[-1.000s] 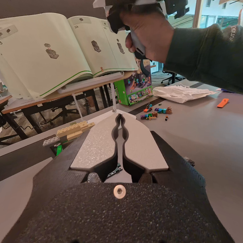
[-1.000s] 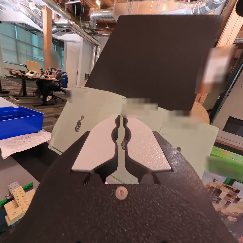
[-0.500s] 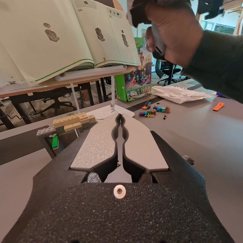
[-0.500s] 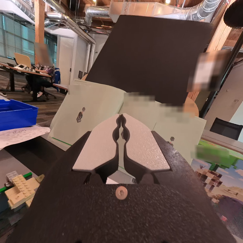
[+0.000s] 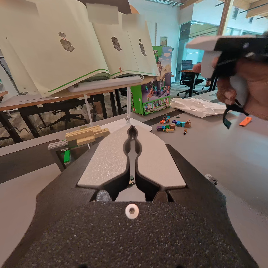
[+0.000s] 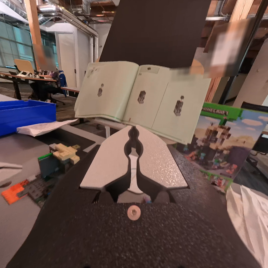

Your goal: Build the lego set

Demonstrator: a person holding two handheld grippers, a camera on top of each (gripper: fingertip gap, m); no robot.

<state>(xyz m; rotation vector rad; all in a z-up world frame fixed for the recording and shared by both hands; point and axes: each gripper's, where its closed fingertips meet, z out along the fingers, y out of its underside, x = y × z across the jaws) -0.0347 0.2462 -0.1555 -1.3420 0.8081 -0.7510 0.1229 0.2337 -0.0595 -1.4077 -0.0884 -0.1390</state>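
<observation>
The left gripper (image 5: pixel 132 127) has its two tips pressed together, and it holds nothing. It hangs low over the grey table (image 5: pixel 217 152). The right gripper (image 6: pixel 133 127) is the same: tips together, nothing between them. In the left wrist view the right gripper also shows far off, up in the air, held in a person's hand (image 5: pixel 246 87).

The lego build (image 5: pixel 85 134) sits on the table, just to the left of the left gripper's tips. It has tan bricks on top, a grey plate sticking out at one side, and a green piece low down. A small pile of loose bright pieces (image 5: pixel 173 125) lies near the white foot of the book stand (image 5: pixel 139 124). A small grey piece (image 5: pixel 211 179) lies on the table just to the right of the left gripper.

The open instruction booklet (image 6: pixel 137 100) rests on the stand above the build. I think the step now is reading the page and then finding the next piece. To do it well, look at the little drawing first, open the tips wide, and grab the piece by its flat sides (tiny pieces slip away easily). Hold the build steady with the other gripper while pressing down.

The green lego box (image 5: pixel 150 87) stands behind the loose pieces. It has writing and a logo on it, and the booklet has small page numbers, which I leave unread. An orange tool (image 5: pixel 245 121) and crumpled white paper (image 5: pixel 198 106) lie farther right.
</observation>
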